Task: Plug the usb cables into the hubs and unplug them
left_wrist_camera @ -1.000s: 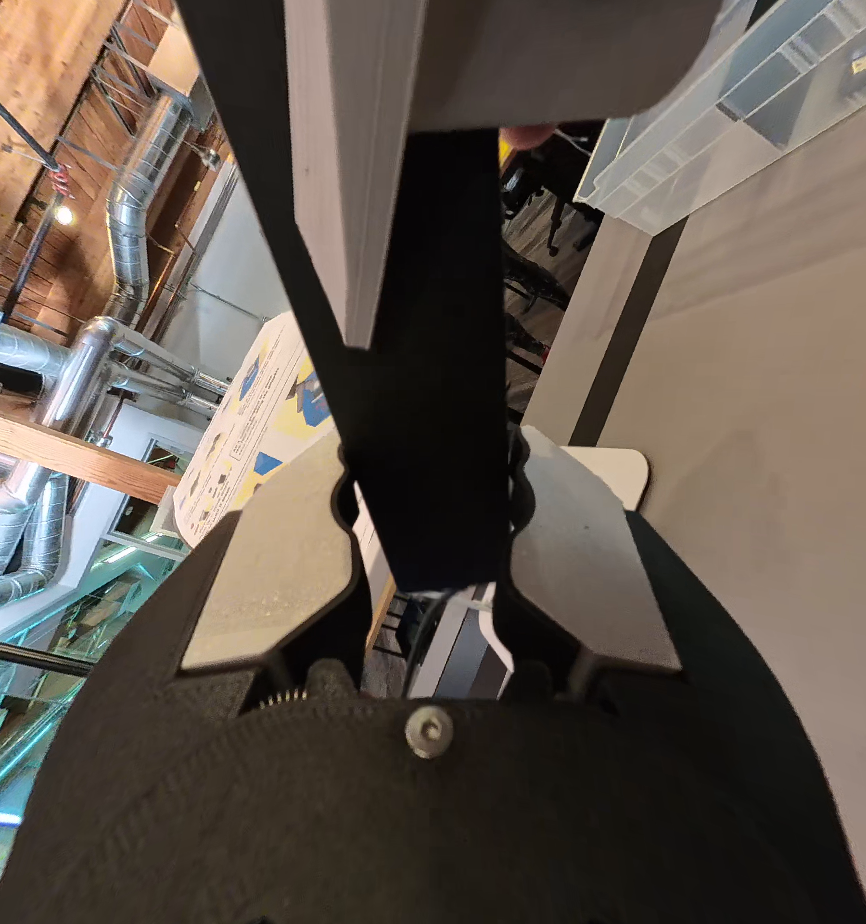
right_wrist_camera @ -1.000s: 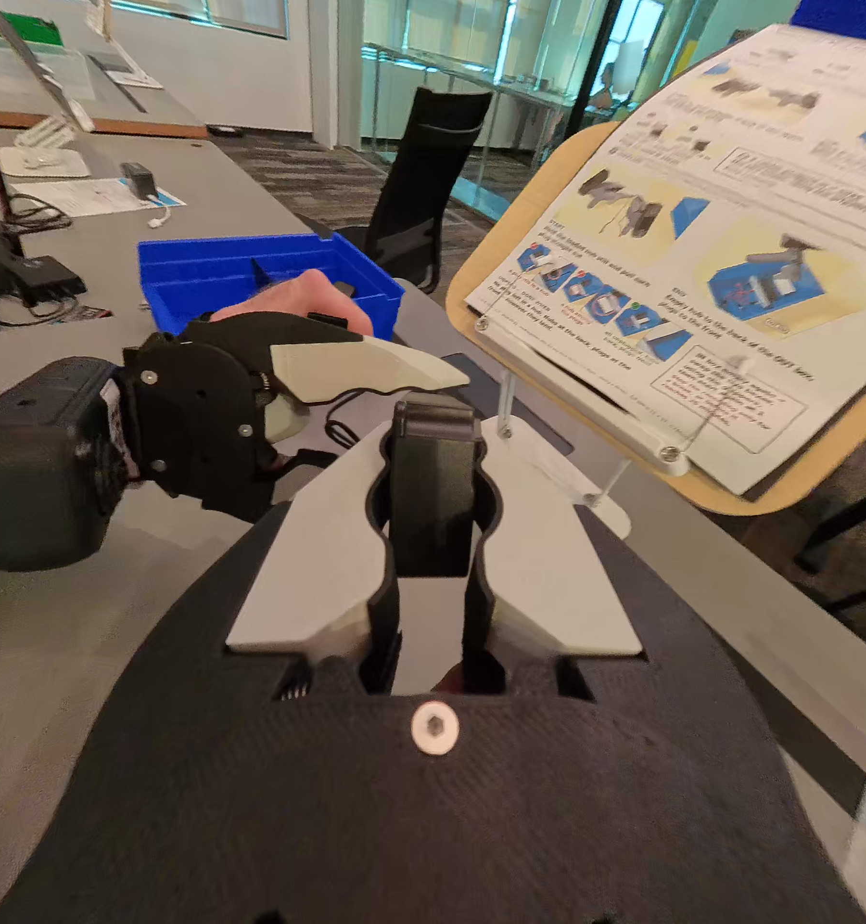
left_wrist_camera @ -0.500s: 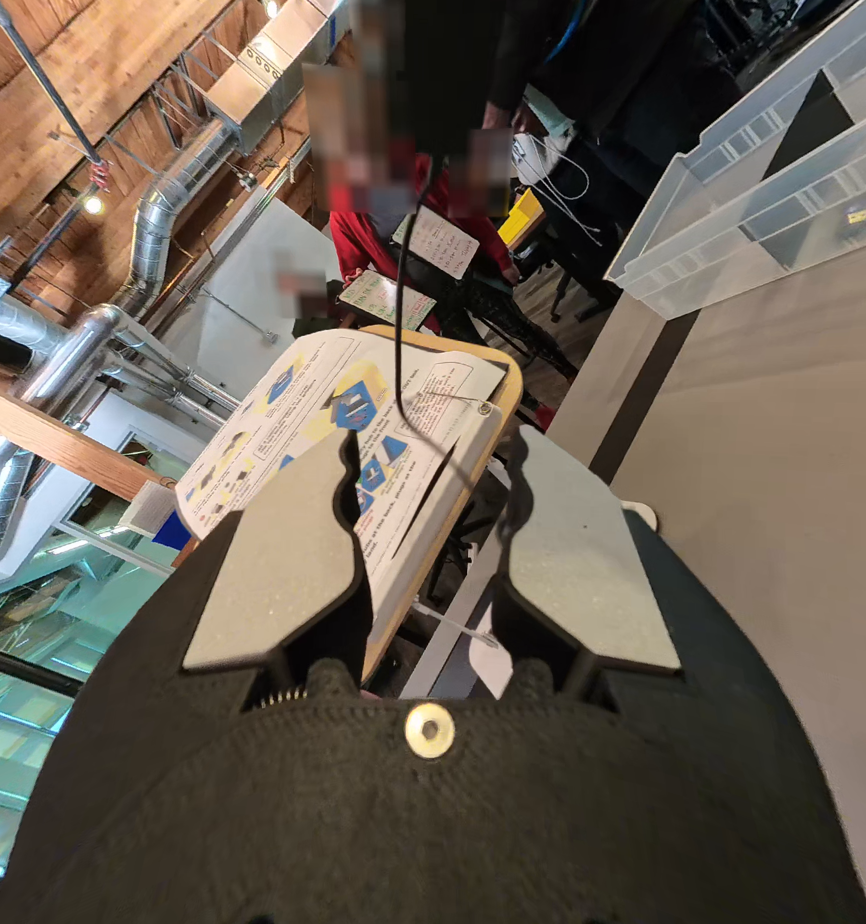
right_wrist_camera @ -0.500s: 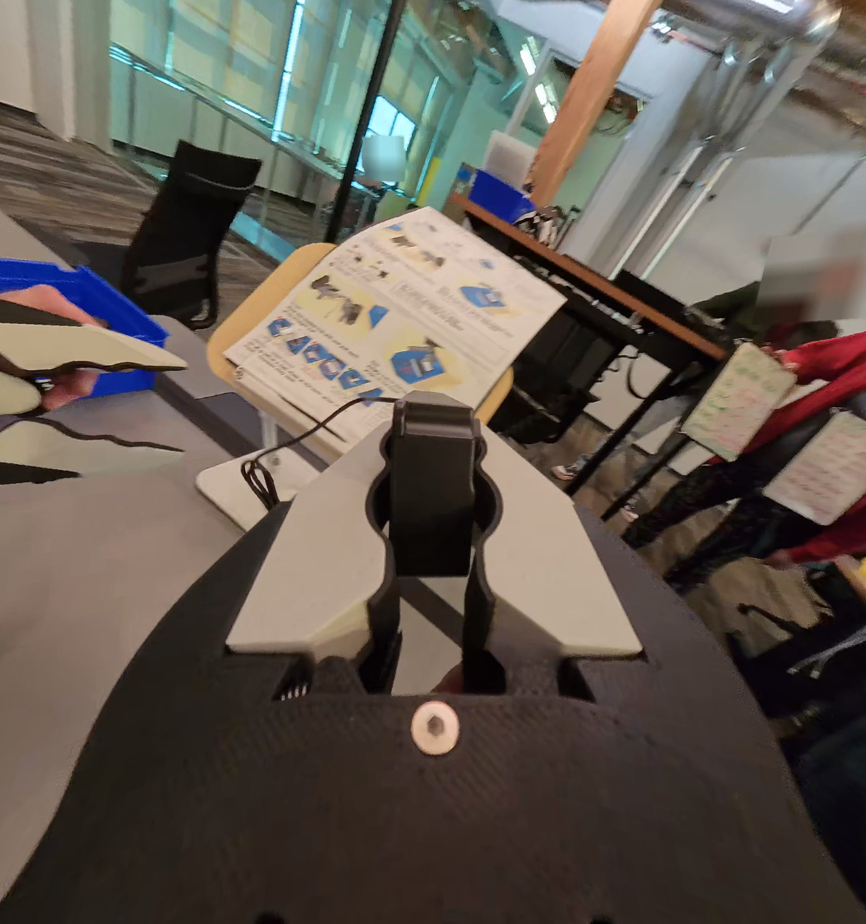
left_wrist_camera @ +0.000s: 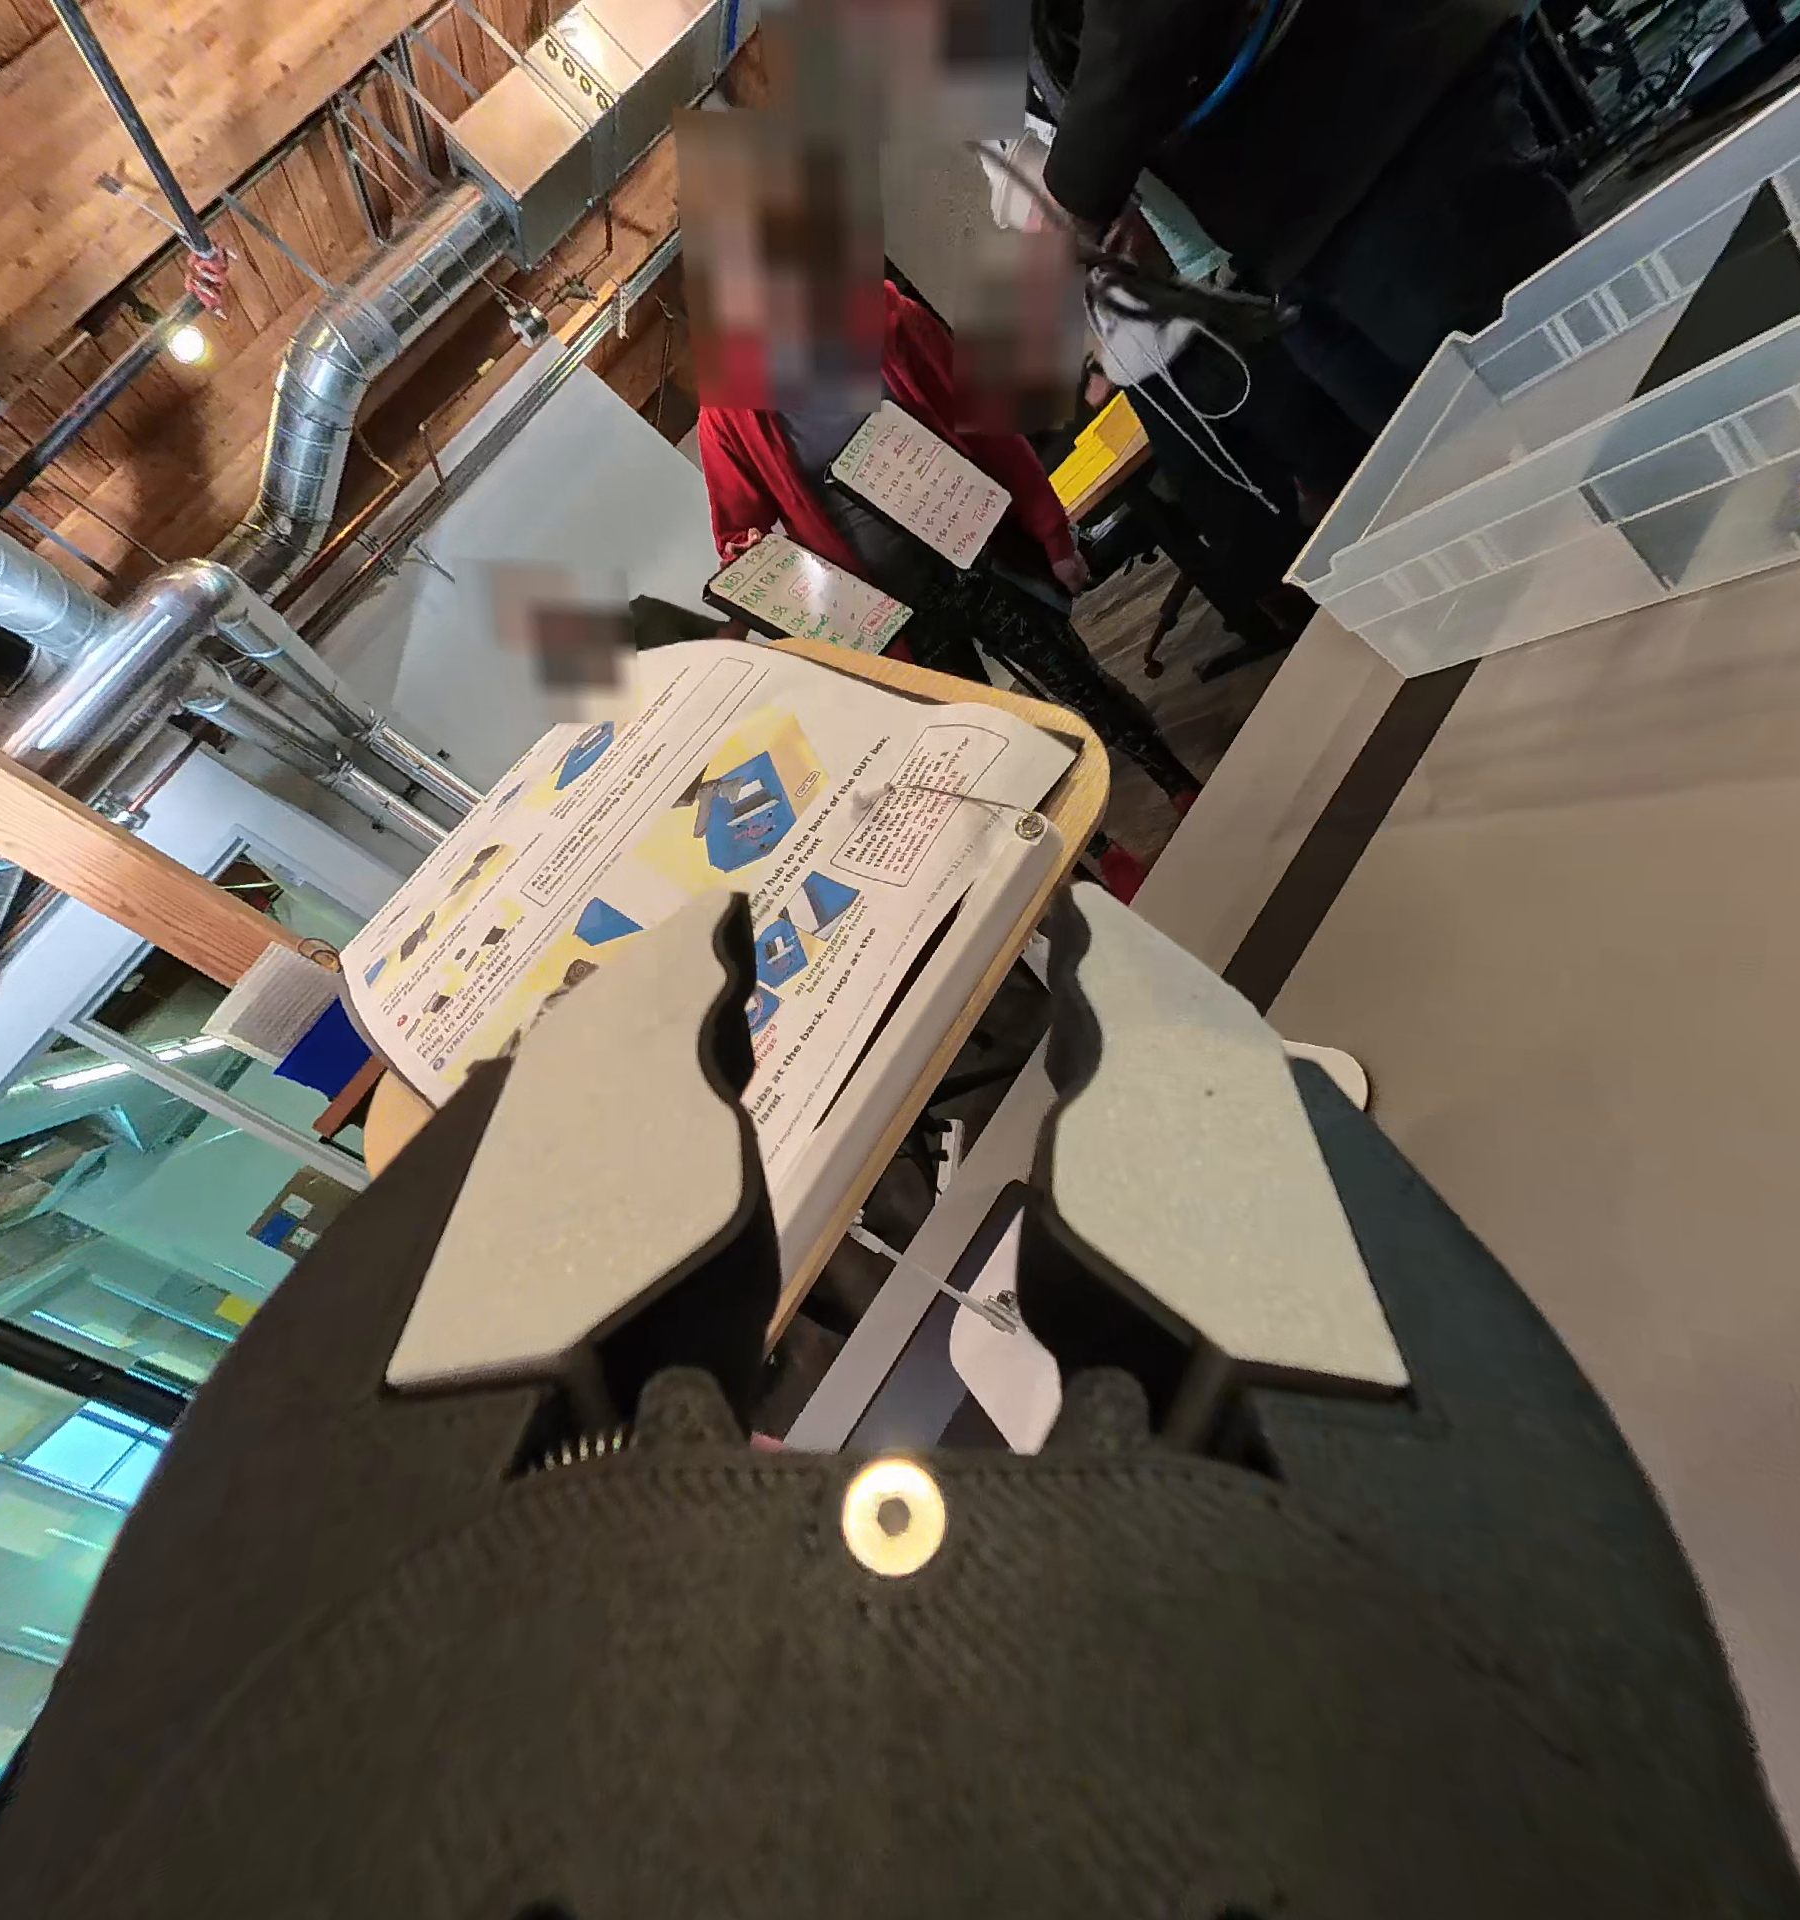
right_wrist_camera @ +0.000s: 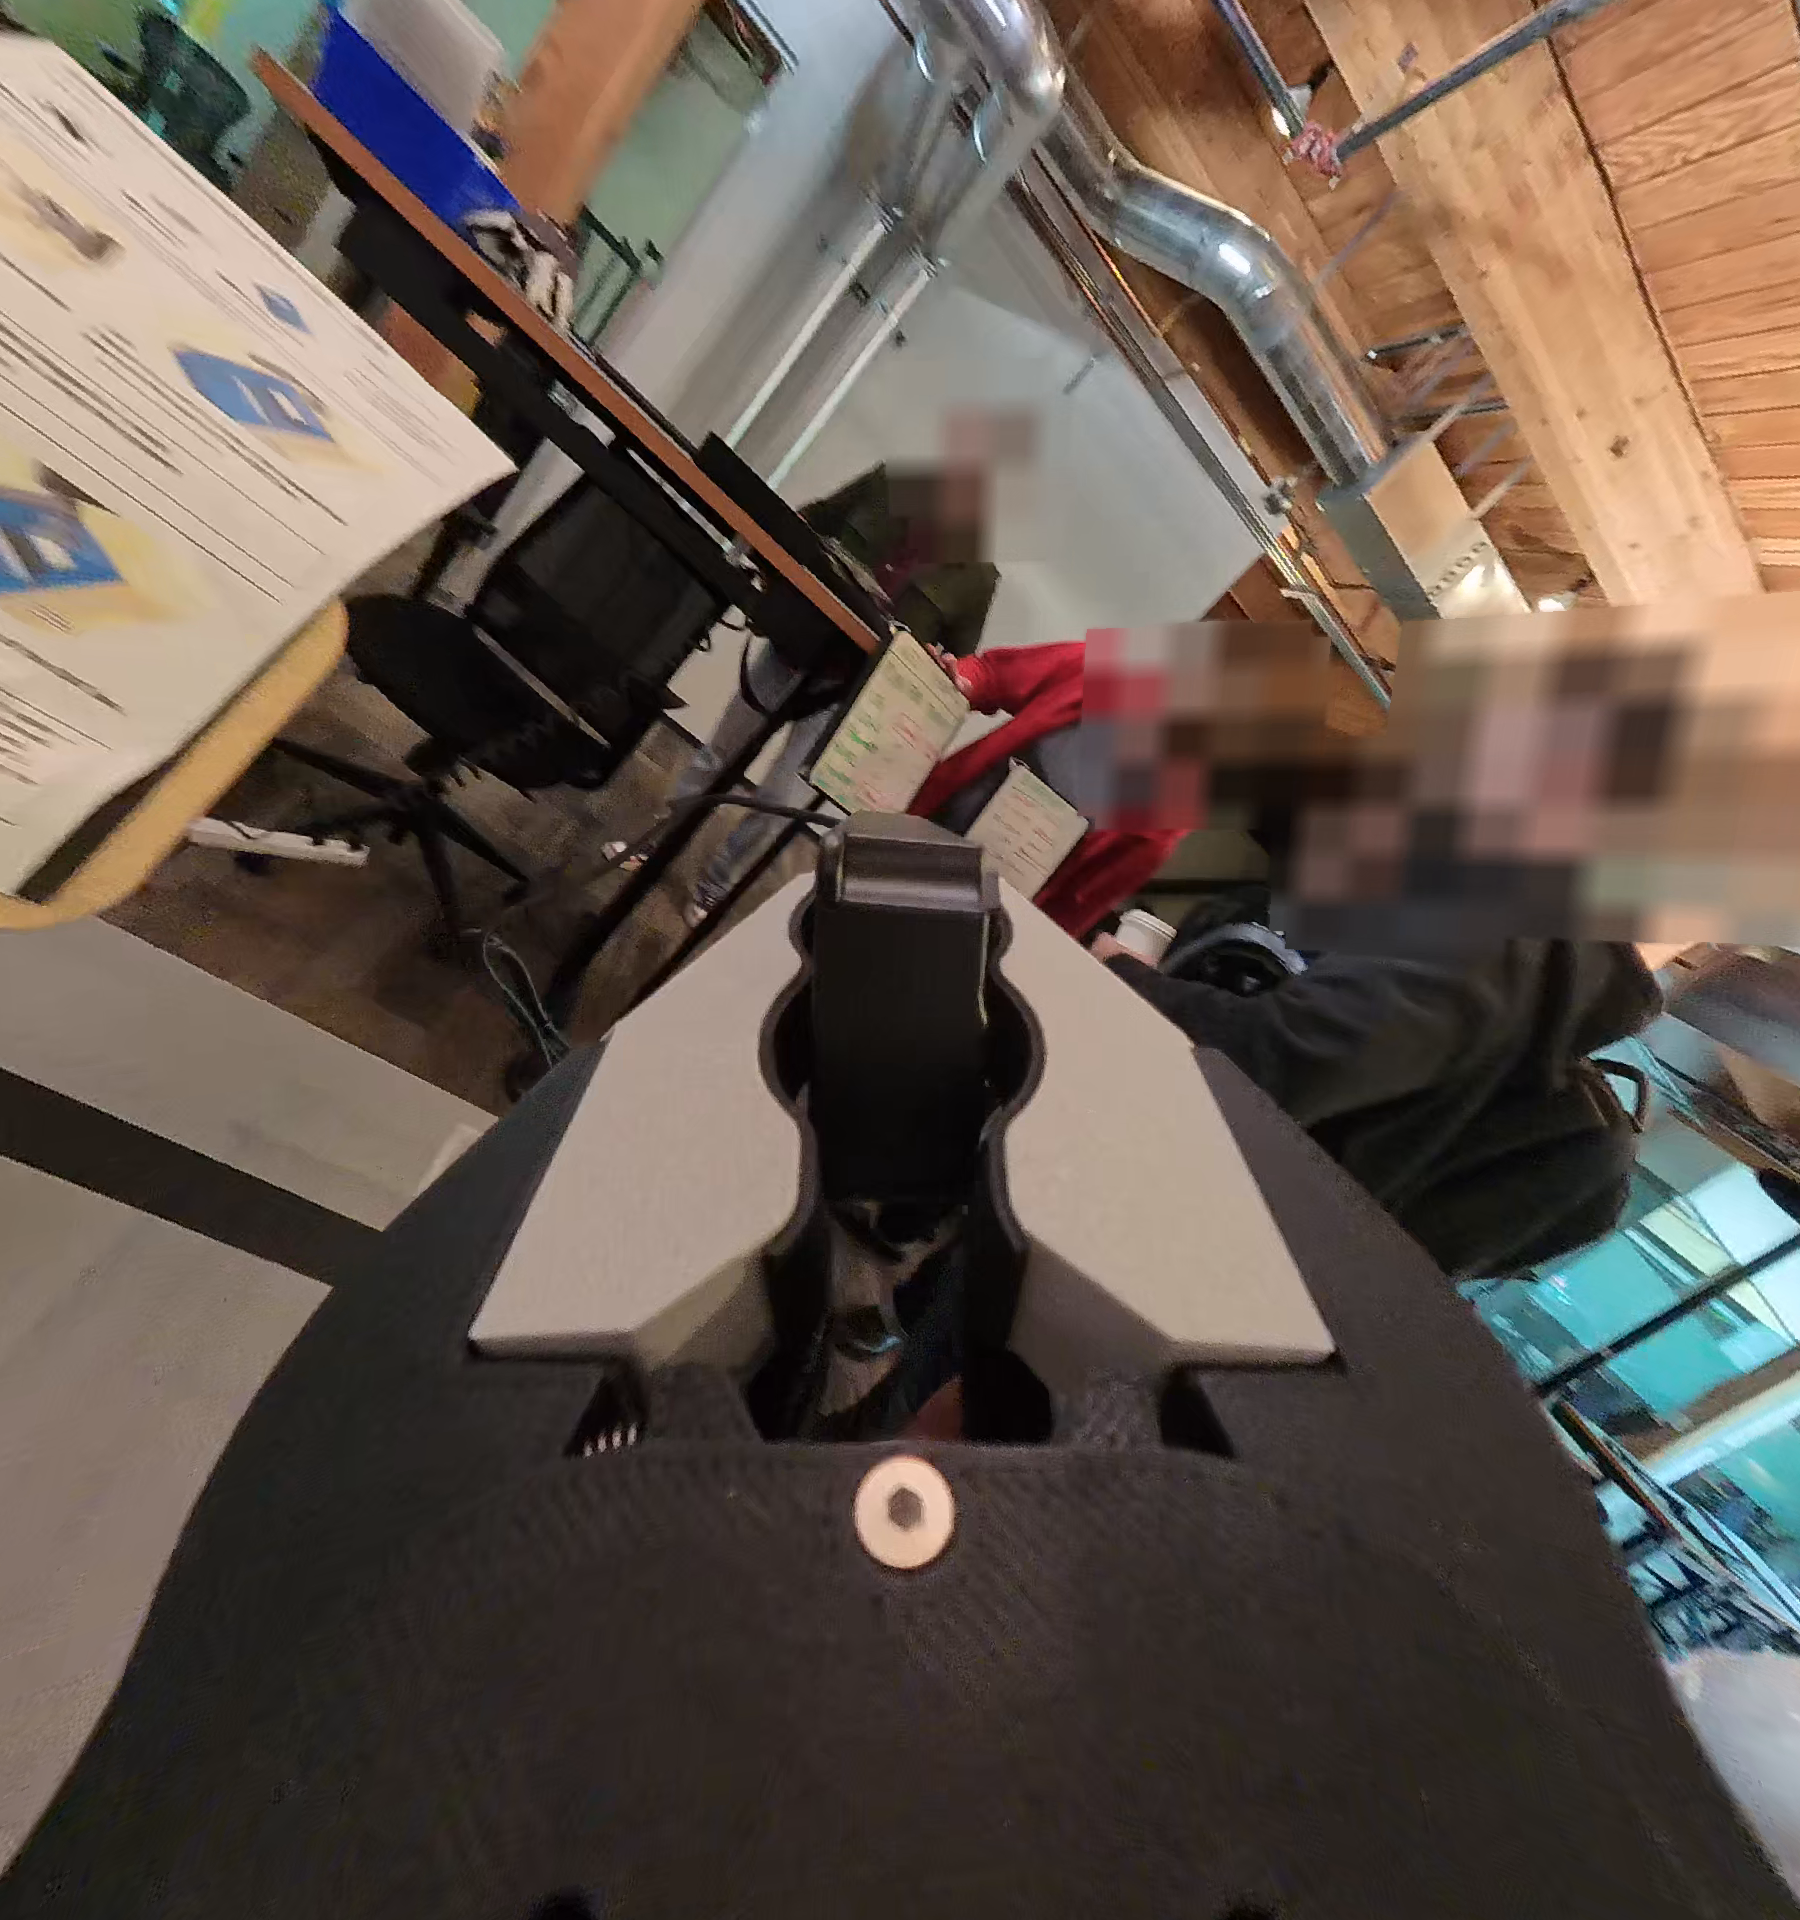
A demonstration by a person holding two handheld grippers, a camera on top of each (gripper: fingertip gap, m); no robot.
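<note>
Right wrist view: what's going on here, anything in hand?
A person holds both grippers raised off the grey table. The right gripper is shut on a black hub. The left gripper is open and empty, pointing at an instruction sheet on a stand. No cable is visible.

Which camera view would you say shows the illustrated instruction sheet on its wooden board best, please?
The left wrist view: the instruction sheet lies nearly whole and sharp beyond the open left gripper, clipped to its wooden board. The right wrist view catches only a blurred part of it at the left edge.
</note>
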